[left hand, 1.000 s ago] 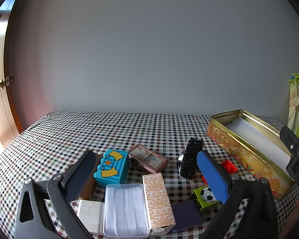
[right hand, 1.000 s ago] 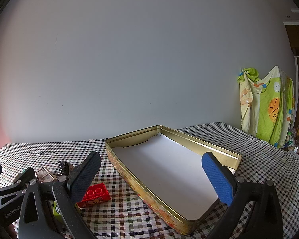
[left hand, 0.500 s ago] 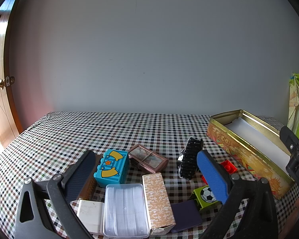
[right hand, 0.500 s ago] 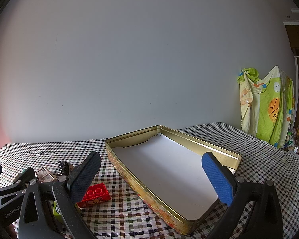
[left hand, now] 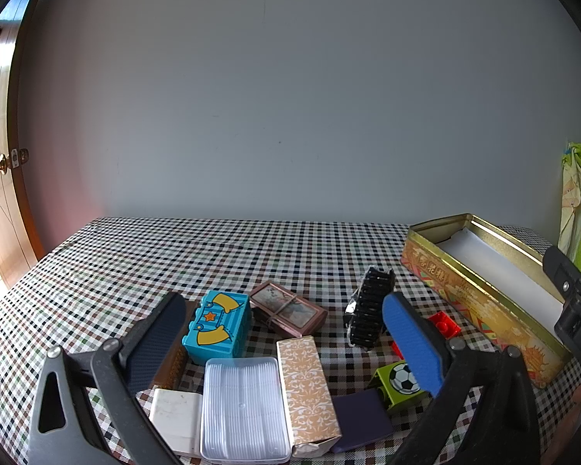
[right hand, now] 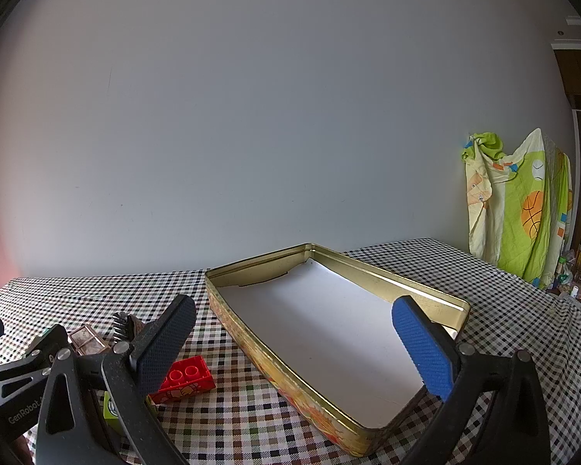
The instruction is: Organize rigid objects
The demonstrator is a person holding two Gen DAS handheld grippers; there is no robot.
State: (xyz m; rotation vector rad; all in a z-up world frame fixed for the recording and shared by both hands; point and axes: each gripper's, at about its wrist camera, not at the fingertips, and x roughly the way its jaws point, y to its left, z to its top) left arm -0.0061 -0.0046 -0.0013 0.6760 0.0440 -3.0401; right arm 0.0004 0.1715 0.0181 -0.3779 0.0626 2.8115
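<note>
Blocks and small boxes lie bunched on the checked cloth (left hand: 251, 248) just ahead of the left gripper (left hand: 286, 333), whose jaws stand wide apart and hold nothing, its ribbed pads above the pile without touching any piece I can make out. From the left: a flat white box (left hand: 176, 418) lies beside a clear ribbed plastic case (left hand: 244, 407), both behind the near edge; past them sits a glossy teal block (left hand: 217, 325) printed with yellow shapes and an orange star. Next comes a low brown case (left hand: 288, 312) with picture panels on its lid, and in front of it a long cardboard box (left hand: 308, 385) with a pale scroll pattern, one end dented. A dark flat piece (left hand: 362, 416) lies against that box, touching a green block (left hand: 397, 381) with a football print. A black ridged object (left hand: 368, 317) stands on edge behind, and a red studded brick (right hand: 184, 379) lies between it and the tin (right hand: 251, 333). That tin, a long shallow gold metal tray with patterned sides and a white lining, sits right of the pile and holds nothing. The right gripper (right hand: 290, 333) hovers over the tin's near end, jaws wide and empty, one textured pad dark, the other bright blue. A green and yellow cloth (right hand: 523, 209) hangs at far right.
</note>
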